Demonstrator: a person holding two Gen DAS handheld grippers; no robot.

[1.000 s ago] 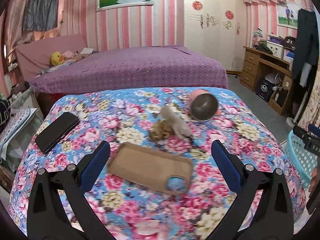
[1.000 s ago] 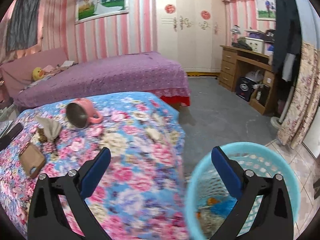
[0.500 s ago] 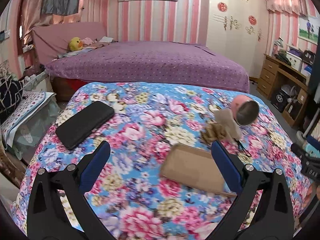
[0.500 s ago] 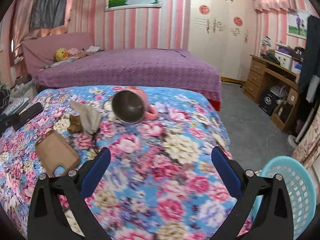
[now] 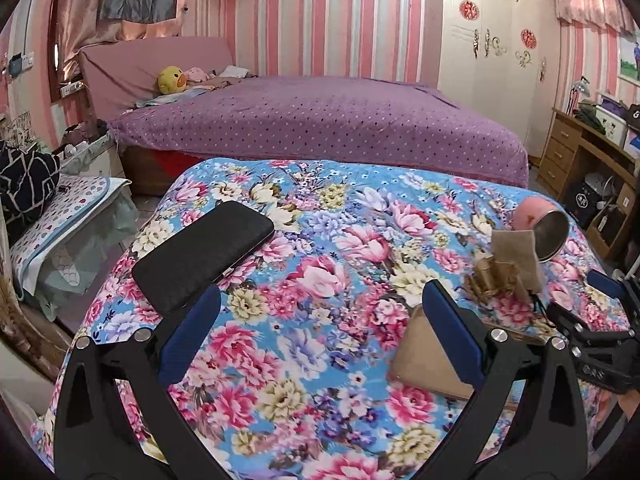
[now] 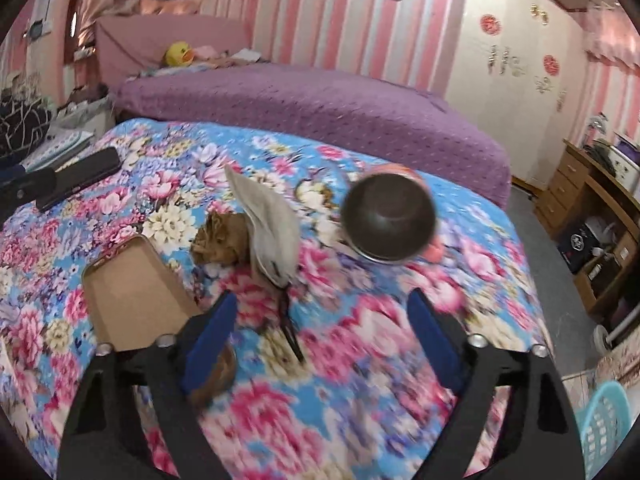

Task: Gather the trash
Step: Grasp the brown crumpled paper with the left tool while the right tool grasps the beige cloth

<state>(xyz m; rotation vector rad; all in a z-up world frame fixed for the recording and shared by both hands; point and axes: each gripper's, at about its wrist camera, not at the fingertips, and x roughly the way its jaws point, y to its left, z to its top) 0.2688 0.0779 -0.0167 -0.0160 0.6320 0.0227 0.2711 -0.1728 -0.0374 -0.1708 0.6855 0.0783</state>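
While closing over bare cloth, right gripper jaws still hold nothing; crumpled brown paper and grey tissue lie ahead of them, left of centre. Risk, as judged: closing early, snagging the floral surface or knocking the pink mug. Pitched down, rolled slightly. Left gripper wide, empty. Basket down right.

The room is evenly and softly lit, with no hard shadows on the quilt. The left wrist view is crisp, while the right one is smeared by motion, worst near the bottom (the flowers there run into streaks). Both lenses bow the walls and darken to black at the corners.
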